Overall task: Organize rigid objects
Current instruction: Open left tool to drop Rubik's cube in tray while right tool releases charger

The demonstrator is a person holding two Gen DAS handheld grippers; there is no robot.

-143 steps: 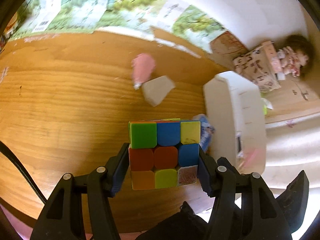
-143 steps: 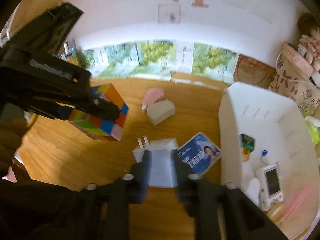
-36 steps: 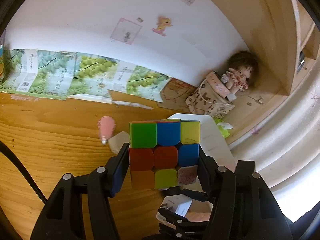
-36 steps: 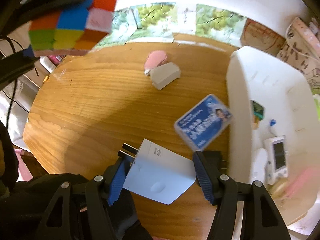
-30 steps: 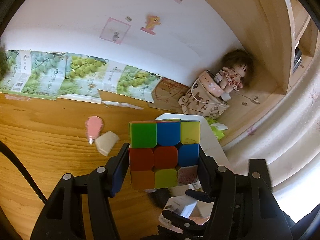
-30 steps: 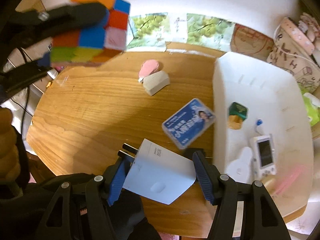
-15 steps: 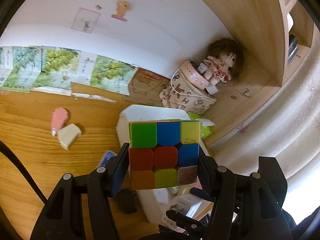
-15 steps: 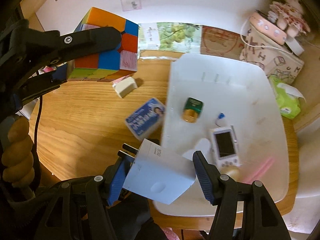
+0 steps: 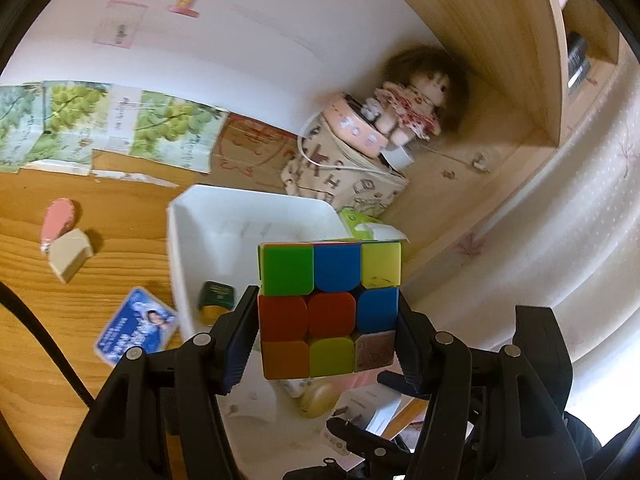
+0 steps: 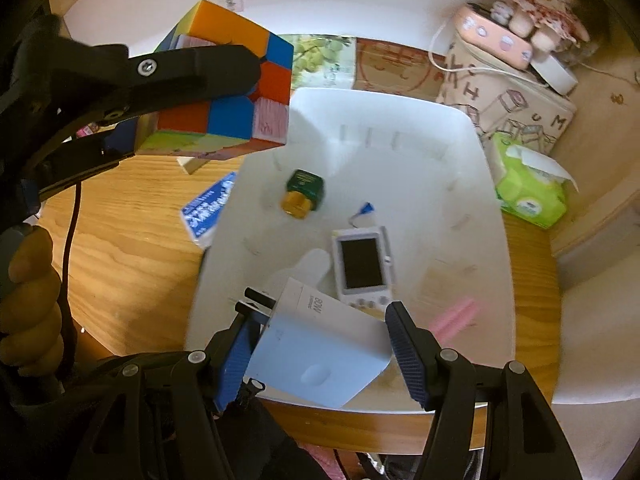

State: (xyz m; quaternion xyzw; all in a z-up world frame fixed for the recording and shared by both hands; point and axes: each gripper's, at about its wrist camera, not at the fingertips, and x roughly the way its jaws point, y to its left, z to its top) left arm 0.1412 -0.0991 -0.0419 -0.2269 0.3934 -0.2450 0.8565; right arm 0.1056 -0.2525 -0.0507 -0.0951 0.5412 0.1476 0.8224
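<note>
Both tools have swung across from the open table point(image 10: 132, 248) and now hang over the white bin point(image 10: 472, 152) at its right edge. Left tool point(image 9: 326, 338) stays clamped on the puzzle cube point(image 9: 329, 308), held in the air above the bin's near left corner. Right tool point(image 10: 320, 354) grips the white charger point(image 10: 320, 350) over the bin's near edge. Down inside lie a handheld console point(image 10: 362, 266), a green-capped bottle point(image 10: 303, 192) and a pink stick point(image 10: 454, 318). Blue card point(image 9: 136, 330) rests on the table just beside the bin.

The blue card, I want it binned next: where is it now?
The blue card lies on the wooden table in the right wrist view, left of the white bin, against its left rim, below the held cube.
</note>
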